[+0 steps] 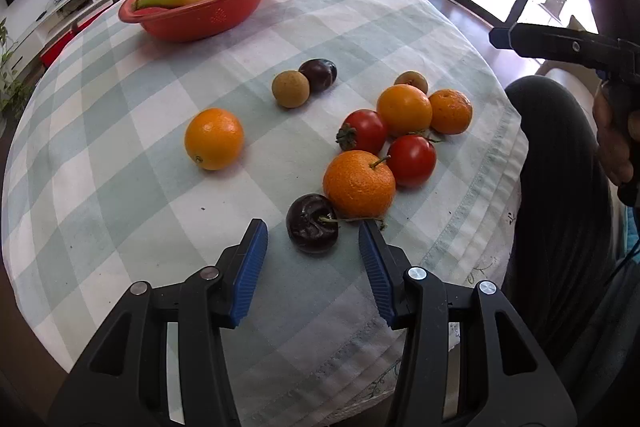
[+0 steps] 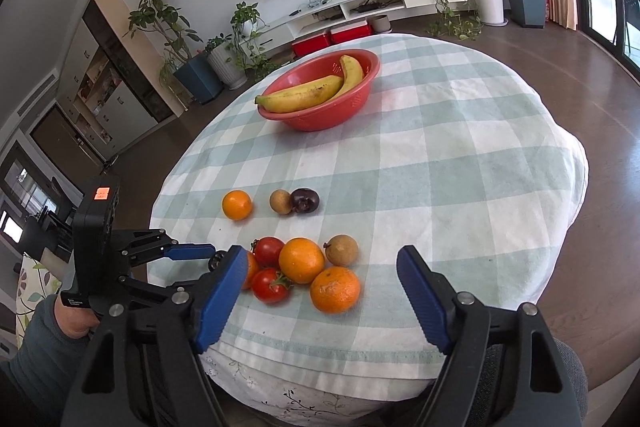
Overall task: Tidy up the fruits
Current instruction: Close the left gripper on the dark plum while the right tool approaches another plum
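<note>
A dark plum [image 1: 312,223] lies on the checked tablecloth [image 1: 120,147] between the tips of my left gripper [image 1: 311,227]. The gripper is open, with a gap on each side of the plum. Just beyond it are a stemmed tangerine [image 1: 358,183], two tomatoes [image 1: 412,161], an orange [image 1: 404,109] and another tangerine [image 1: 450,111]. My right gripper [image 2: 322,253] hangs open above this cluster [image 2: 302,259], holding nothing. At the far side stands a red bowl [image 2: 320,121] with two bananas [image 2: 304,97].
A lone orange [image 1: 214,139] lies left of the cluster. A brown round fruit [image 1: 291,89] touches a second plum [image 1: 318,74] mid-table, and another brown fruit [image 1: 411,81] sits behind the cluster. The table's edge runs close on the right, beside the person's knee [image 1: 560,167].
</note>
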Tool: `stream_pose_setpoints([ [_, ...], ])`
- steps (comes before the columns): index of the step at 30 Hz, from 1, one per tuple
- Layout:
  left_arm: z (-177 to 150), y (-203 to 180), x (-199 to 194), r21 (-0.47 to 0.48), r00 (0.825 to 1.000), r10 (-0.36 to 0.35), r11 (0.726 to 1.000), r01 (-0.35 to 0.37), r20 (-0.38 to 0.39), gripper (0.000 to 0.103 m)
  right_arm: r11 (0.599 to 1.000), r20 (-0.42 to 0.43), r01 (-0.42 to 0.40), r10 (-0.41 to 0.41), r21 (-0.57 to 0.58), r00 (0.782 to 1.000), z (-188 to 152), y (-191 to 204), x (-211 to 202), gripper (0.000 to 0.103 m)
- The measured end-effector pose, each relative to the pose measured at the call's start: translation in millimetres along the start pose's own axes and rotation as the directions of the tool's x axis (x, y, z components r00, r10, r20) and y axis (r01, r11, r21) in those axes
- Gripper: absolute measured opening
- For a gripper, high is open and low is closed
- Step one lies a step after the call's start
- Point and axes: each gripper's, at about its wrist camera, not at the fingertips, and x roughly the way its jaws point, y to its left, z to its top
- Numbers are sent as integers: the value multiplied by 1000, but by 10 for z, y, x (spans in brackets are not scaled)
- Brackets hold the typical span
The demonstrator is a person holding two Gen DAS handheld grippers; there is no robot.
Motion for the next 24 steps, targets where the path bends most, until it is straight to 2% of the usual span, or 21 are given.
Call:
stream_pose_setpoints([
  [3,28,-78,4,71,1000,-12,997,11,6,46,1000,-3,-1,1,-2,1000,7,3,12,80],
  [9,68,-47,71,95,999,-41,995,42,-14,45,1000,-12,-7,7,-2,1000,-8,19,35,80],
  [10,67,-56,75,102,999,-48,994,50,-17,41,1000,-14,-8,8,-1,1000,-11,17,38,80],
  [12,60,-69,75,111,999,-46,993,48,-18,39,1000,-17,-5,5,2,1000,-13,7,51,80],
  [19,27,10,54,68,997,-73,995,73,-16,34,1000,-25,-3,3,-2,1000,9,-6,87,80],
  [24,8,25,82,52,998,-49,997,51,-26,34,1000,-26,6,-7,-27,1000,89,20,108,80],
])
